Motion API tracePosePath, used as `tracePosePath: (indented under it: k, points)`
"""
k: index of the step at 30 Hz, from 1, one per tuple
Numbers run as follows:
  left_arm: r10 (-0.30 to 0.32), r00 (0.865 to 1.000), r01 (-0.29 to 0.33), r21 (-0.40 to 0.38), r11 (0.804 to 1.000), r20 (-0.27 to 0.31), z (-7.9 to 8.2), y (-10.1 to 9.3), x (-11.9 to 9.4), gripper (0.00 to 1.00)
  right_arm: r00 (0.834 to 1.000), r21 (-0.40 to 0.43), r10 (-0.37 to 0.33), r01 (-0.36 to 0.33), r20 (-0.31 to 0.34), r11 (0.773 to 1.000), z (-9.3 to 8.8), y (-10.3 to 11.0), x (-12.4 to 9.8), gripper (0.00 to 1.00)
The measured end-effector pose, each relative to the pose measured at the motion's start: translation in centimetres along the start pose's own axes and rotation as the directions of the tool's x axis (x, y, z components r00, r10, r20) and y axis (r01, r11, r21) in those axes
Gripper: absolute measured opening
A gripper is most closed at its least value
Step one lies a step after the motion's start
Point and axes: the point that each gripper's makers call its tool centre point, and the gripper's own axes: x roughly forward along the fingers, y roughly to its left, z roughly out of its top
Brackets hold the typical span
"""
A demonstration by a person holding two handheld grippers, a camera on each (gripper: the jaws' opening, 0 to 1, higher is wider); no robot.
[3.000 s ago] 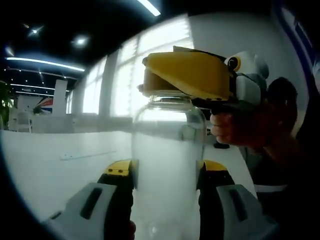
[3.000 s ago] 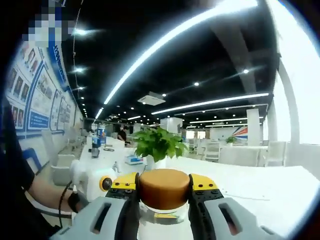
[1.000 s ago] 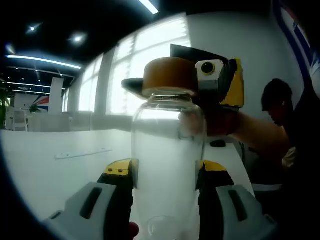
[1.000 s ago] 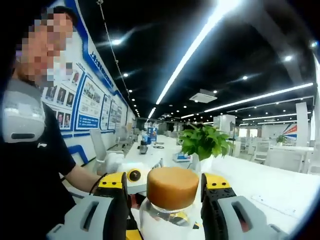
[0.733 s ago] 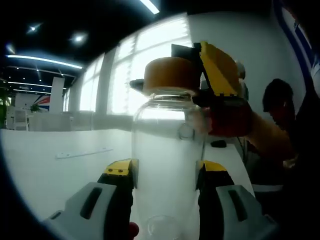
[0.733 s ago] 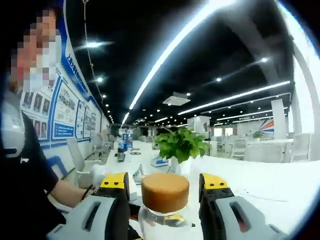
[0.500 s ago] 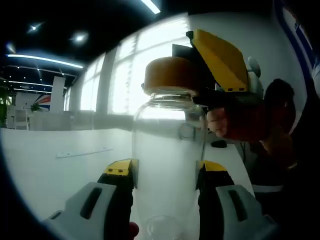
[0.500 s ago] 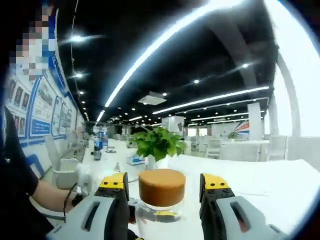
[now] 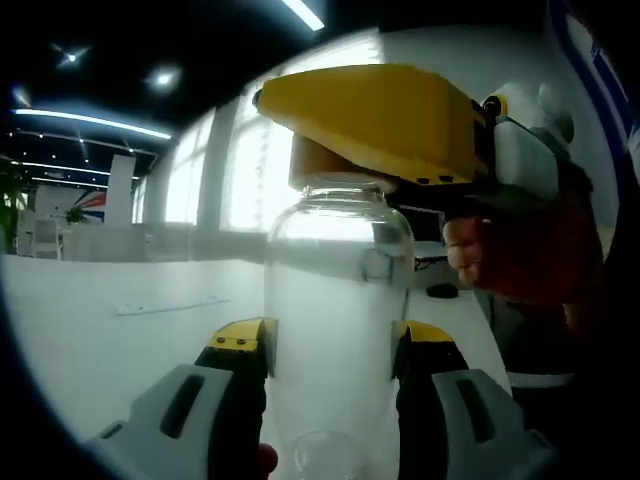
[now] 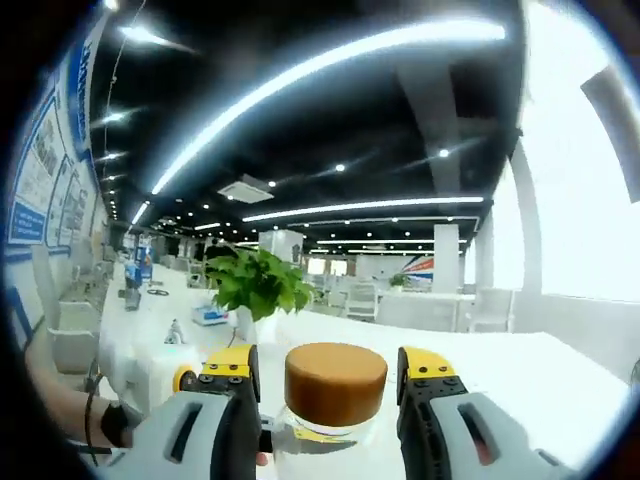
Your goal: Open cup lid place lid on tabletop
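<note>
Your left gripper (image 9: 332, 345) holds the clear glass cup (image 9: 338, 300) upright, one yellow-tipped jaw pressed against each side of its body, so the cup stands directly ahead of that gripper's camera. The brown, cork-coloured lid (image 10: 335, 383) is still seated on the cup's mouth; in the left gripper view it (image 9: 325, 165) shows just above the glass neck, partly covered by a yellow jaw of your right gripper (image 9: 400, 125), which reaches in from the right at lid height with your hand (image 9: 500, 265) behind it. In the right gripper view, your right gripper (image 10: 330, 372) straddles the lid, its two jaws standing to either side of the lid with a visible gap on each side, so the jaws are spread wider than the lid and do not touch it. Beyond the lid in this view lie the white tabletop (image 10: 520, 380) and a green potted plant (image 10: 258, 285) farther off, ahead and to the left of the jaws.
</note>
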Motion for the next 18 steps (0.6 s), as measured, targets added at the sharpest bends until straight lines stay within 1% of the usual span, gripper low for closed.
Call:
tracePosePath:
  k: [2,4,6,9,14,16,18]
  points:
    - [0.002,1.0,-0.002,0.0,1.0,-0.001,-0.01,0.01,0.0,0.4,1.0,-0.013,-0.014,0.013,-0.012,1.0,-0.19,-0.02,-0.03,0.47]
    - [0.004,1.0,-0.004,0.0,1.0,-0.002,-0.02,0.03,-0.01,0.4,0.999,-0.019,-0.028,0.028,-0.021,0.999,-0.43,-0.22,-0.06,0.44]
    - [0.004,1.0,-0.004,0.001,1.0,-0.002,-0.03,0.04,-0.01,0.4,0.999,-0.001,-0.043,0.043,-0.023,0.999,-0.59,-0.53,-0.14,0.42]
    - [0.006,1.0,-0.006,0.0,1.0,-0.001,-0.01,0.05,-0.04,0.4,0.998,0.005,-0.049,0.049,-0.03,0.999,-0.78,-0.6,-0.18,0.4]
    - [0.008,1.0,-0.008,0.001,1.0,0.0,0.01,-0.01,-0.1,0.4,0.998,0.021,-0.059,0.059,-0.023,0.998,-0.73,-0.5,-0.17,0.37]
    - [0.009,1.0,-0.009,0.001,1.0,-0.001,0.0,-0.03,-0.12,0.4,0.997,0.037,-0.074,0.075,-0.017,0.997,-0.68,-0.73,-0.16,0.33]
    - [0.009,1.0,-0.009,0.0,1.0,-0.001,-0.01,-0.03,-0.14,0.4,0.997,0.046,-0.074,0.074,-0.013,0.996,-0.65,-0.77,-0.2,0.33]
